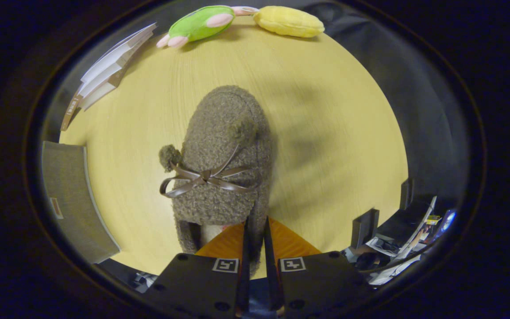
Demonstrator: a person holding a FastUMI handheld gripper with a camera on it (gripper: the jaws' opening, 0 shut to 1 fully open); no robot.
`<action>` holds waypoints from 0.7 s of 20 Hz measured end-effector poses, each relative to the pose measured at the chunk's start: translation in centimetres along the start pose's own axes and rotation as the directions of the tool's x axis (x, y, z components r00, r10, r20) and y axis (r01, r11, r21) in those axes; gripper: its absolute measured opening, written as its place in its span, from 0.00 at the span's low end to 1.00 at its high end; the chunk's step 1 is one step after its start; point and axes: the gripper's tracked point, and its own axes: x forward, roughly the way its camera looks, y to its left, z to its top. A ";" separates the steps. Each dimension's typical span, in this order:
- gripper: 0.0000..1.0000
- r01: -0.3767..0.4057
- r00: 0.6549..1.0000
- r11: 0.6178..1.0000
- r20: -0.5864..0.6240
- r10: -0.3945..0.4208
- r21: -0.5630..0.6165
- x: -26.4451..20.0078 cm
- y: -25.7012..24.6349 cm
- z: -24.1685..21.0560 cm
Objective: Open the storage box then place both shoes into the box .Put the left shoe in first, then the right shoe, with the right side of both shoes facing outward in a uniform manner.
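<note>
Between your two fingers, right at the tips, sits the back edge of a fuzzy brown slipper (224,159). Your gripper (255,226) is squeezed nearly closed, and both fingers pinch the slipper's heel rim, one on each side of it. The slipper points away from you, toe far, heel near. It has a shiny brown bow (204,178) tied across the top and two little pom-poms, one sticking out on the left side and one up on the toe part. You can see a pale bit of the inside just by the left finger.

Under the slipper is a yellow wooden table (334,146). Off to the left, near the table's edge, is a grey box (71,201) with a curved side. Farther back on the left lies a stack of white sheets (106,71). At the far edge of the table rest two soft toys, a green and pink one (199,23) and a yellow one (288,21), just beside each other.
</note>
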 end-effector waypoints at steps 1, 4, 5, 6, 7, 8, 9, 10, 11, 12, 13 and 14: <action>0.20 0.003 1.000 1.000 0.000 -0.003 -0.003 0.0 0.0 0.0; 0.10 0.000 1.000 1.000 0.004 0.000 -0.016 0.0 0.2 -0.1; 0.11 0.006 1.000 1.000 0.008 -0.006 -0.016 0.0 0.2 0.0; 0.11 0.012 1.000 1.000 0.011 -0.011 -0.019 0.0 0.2 0.0; 0.08 0.019 1.000 1.000 0.000 -0.019 -0.019 0.0 0.3 -0.3; 0.06 0.027 1.000 0.999 0.000 -0.027 -0.024 -0.3 0.4 -0.4; 0.04 0.031 1.000 0.999 0.006 -0.031 -0.023 -0.5 0.6 -0.5; 0.04 0.028 1.000 0.999 0.011 -0.028 -0.018 -0.9 1.1 -0.9; 0.04 0.033 0.999 0.999 0.019 -0.033 -0.010 -1.6 1.5 -1.1; 0.04 0.042 0.999 0.999 0.025 -0.041 -0.009 -2.1 1.7 -1.3; 0.04 0.060 0.998 0.998 0.029 -0.060 -0.021 -2.8 1.8 -1.6; 0.04 0.088 0.996 0.995 0.028 -0.087 -0.038 -3.5 1.8 -2.0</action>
